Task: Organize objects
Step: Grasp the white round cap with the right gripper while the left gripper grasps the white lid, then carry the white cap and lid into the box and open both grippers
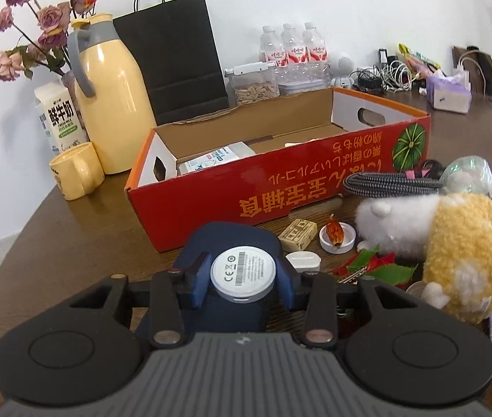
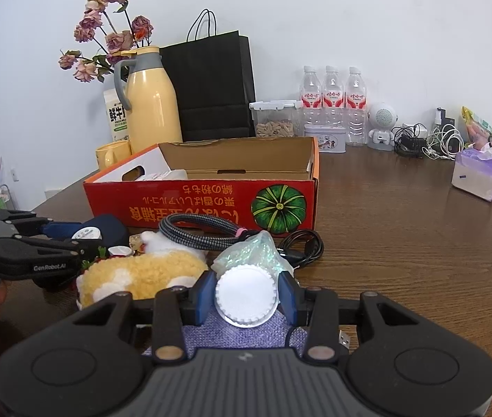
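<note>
Now the left claw (image 1: 243, 279) is clenched on a dark blue device (image 1: 227, 239) with a round white label disc on its near end; both blue pads press its sides, just above the brown surface (image 1: 72, 243). The right claw (image 2: 246, 299) is grasping a white ridged cap (image 2: 246, 297) of a small bottle, with a shiny plastic bag (image 2: 256, 248) behind it and a purple cloth (image 2: 239, 335) below. Between the two claws lies a yellow and white plush toy (image 2: 141, 272). Just beyond the toy are a braided cable (image 2: 197, 231) and a black cable (image 2: 303, 245). Farther stands the open red box (image 2: 211, 208) with a pumpkin picture, and a white pack (image 1: 218, 160) lies in its left end. Left of the box stand a yellow mug (image 1: 75, 170) and a yellow thermos (image 1: 114, 104).
</note>
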Motion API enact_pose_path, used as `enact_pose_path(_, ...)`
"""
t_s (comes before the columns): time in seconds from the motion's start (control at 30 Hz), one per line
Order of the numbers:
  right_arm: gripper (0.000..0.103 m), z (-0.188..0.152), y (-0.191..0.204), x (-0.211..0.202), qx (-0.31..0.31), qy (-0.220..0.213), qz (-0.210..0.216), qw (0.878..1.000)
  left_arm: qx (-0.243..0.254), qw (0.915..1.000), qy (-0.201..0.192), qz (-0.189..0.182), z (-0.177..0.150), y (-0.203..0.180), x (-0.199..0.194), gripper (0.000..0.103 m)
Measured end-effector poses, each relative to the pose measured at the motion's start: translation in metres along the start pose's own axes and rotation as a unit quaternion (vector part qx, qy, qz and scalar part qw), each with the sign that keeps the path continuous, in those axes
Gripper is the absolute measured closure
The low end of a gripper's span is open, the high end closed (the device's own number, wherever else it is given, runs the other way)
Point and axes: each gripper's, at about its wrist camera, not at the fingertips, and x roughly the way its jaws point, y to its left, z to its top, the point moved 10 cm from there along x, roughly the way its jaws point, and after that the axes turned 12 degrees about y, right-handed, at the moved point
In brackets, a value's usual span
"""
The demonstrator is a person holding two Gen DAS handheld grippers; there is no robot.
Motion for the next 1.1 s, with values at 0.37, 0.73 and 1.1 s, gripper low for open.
enact_pose_path(0.37, 0.064, 0.000, 0.001, 0.000, 0.000, 0.000, 0.000, 1.000, -0.035, 0.9972, -0.007, -0.066, -0.004, -0.005, -0.006, 0.063)
enact_pose_path(0.73, 0.064, 0.003, 0.005, -0.002, -0.006, -0.004, -0.001, 1.000, -0.111, 0.9846, -0.031, -0.131, 0.018, 0.007, -0.030, 0.063)
enact_pose_path(1.1, 0.064, 0.063, 0.019, -0.009, -0.041, -0.061, 0.003, 0.997, -0.109, 0.9864, -0.081, -0.094, 0.078, 0.010, -0.041, 0.063)
